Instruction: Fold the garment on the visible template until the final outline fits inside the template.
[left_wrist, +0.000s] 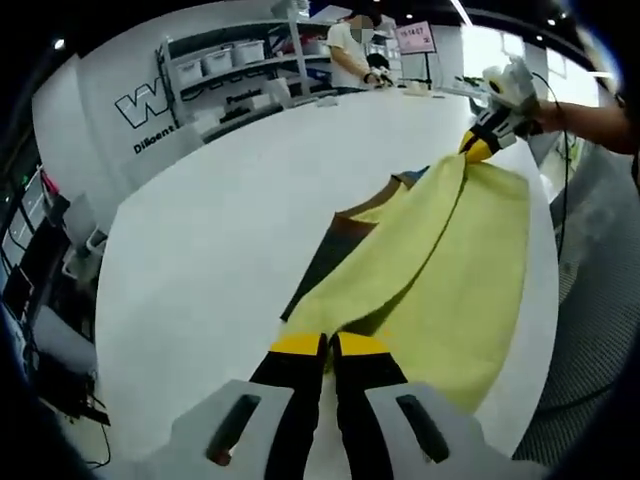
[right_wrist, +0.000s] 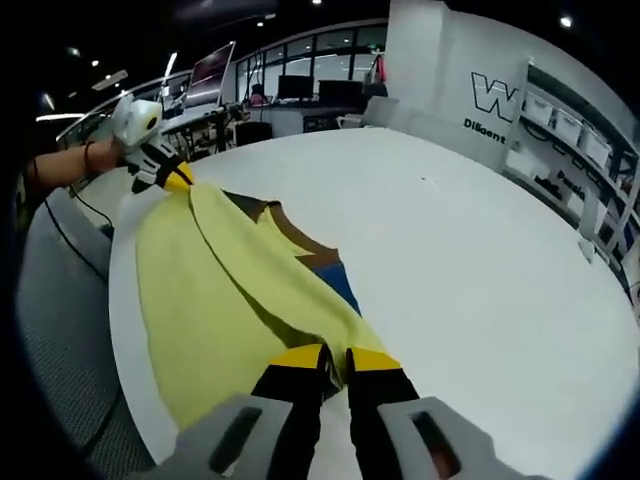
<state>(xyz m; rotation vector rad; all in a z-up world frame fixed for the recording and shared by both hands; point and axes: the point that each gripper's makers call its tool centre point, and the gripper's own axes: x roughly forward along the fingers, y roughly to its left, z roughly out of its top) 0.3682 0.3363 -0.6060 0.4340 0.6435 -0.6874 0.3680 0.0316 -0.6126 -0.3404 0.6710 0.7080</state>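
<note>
Garment (left_wrist: 440, 250) — yellow, stretched taut above white table (left_wrist: 200, 260), over dark template (left_wrist: 325, 265) | left gripper (left_wrist: 330, 345) — jaws clamped on one end | right gripper (right_wrist: 335, 355) — jaws clamped on opposite end.

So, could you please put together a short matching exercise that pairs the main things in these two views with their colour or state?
Things:
1. garment
2. template
3. table
4. left gripper

Colour or state:
A. white and bare
B. shut on the cloth's near end
C. yellow, held stretched between both grippers
D. dark with brown and blue parts, lying under the cloth

Pairs: 1-C, 2-D, 3-A, 4-B
</note>
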